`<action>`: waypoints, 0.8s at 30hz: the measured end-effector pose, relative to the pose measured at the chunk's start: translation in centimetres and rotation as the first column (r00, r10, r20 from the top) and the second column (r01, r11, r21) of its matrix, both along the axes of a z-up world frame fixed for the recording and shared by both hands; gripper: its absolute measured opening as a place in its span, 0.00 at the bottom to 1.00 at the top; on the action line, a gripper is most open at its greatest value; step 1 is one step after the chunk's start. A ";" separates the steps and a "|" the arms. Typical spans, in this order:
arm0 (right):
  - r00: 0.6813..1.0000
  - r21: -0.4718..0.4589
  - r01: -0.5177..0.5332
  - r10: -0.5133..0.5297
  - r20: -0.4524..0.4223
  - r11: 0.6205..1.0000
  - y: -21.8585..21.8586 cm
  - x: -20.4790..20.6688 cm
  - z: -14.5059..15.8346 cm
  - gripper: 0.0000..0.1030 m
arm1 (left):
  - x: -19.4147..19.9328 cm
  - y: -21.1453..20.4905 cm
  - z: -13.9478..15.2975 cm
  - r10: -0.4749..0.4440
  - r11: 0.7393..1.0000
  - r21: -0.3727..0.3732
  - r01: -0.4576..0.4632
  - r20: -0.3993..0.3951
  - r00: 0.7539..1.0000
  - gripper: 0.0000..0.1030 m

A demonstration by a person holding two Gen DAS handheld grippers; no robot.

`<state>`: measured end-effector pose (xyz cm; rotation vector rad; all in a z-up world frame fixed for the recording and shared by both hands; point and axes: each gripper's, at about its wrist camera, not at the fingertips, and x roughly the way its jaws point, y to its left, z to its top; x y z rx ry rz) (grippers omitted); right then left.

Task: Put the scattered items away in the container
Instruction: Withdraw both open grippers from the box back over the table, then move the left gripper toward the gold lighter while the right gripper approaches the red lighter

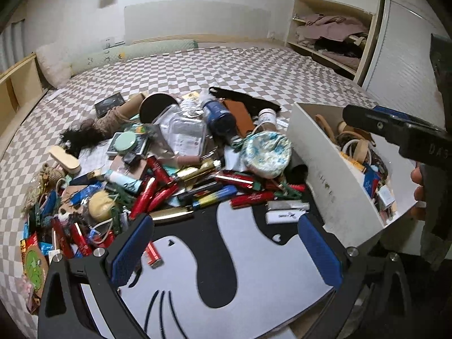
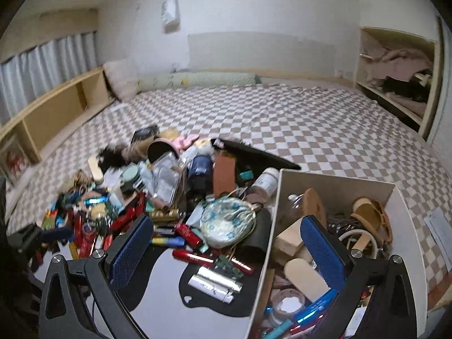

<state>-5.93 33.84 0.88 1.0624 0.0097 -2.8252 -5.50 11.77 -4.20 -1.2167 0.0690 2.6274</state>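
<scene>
A heap of scattered items (image 1: 158, 175) lies on a black-and-white mat (image 1: 226, 268): red tubes (image 1: 149, 195), a floral pouch (image 1: 265, 152), a blue bottle (image 1: 219, 115), a white lighter (image 1: 285, 216). A white box (image 1: 319, 155), partly filled, stands to the right of the heap. My left gripper (image 1: 226, 240) is open above the mat with nothing between its blue pads. My right gripper (image 2: 226, 243) is open too and holds nothing; one finger hangs over the box (image 2: 333, 186), the other over the heap. The floral pouch (image 2: 226, 221) rests against the box's left wall.
Everything sits on a bed with a checkered sheet (image 1: 226, 67). Pillows (image 1: 53, 62) line the far edge. A wooden shelf (image 2: 56, 113) runs along the left, and an open wardrobe with clothes (image 1: 330, 34) stands at the right. A person's hand (image 1: 418, 186) holds the right gripper.
</scene>
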 end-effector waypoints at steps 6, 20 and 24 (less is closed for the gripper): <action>0.994 0.028 -0.085 0.083 0.075 0.996 -2.6 -0.2 -1.9 1.00 | 0.3 -2.1 -1.0 0.033 0.999 -0.036 -0.032 0.021 0.999 1.00; 0.933 0.153 -0.282 0.234 0.272 0.947 -9.9 0.7 -8.8 1.00 | 0.8 -7.5 -5.3 0.126 0.990 -0.086 -0.116 0.112 0.986 1.00; 0.924 0.160 -0.293 0.236 0.301 0.943 -10.6 0.8 -10.1 1.00 | 1.5 -8.5 -7.1 0.143 0.986 -0.113 -0.127 0.151 0.978 1.00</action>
